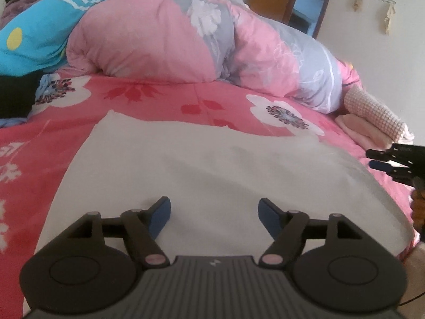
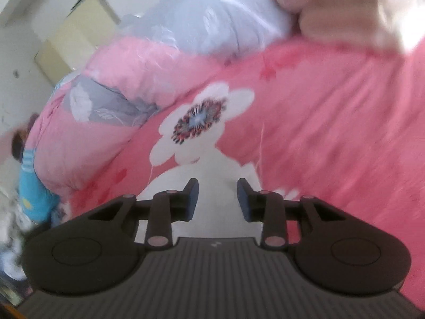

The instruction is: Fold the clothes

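Note:
A white garment (image 1: 212,172) lies spread flat on the pink flowered bed sheet (image 1: 159,98). My left gripper (image 1: 213,212) hovers just over its near part, jaws wide apart, with nothing between the blue pads. In the left wrist view my right gripper (image 1: 372,159) shows at the garment's right edge, its fingers a little apart. The right wrist view is blurred. There my right gripper (image 2: 217,198) is open above a corner of the white garment (image 2: 207,170), and no cloth sits between its pads.
A bulky pink and grey quilt (image 1: 164,40) is heaped across the back of the bed, with a blue blanket (image 1: 32,40) to its left. Folded pink clothes and a waffle-knit piece (image 1: 377,114) lie at the right edge. A wall and a mirror (image 1: 308,2) stand behind.

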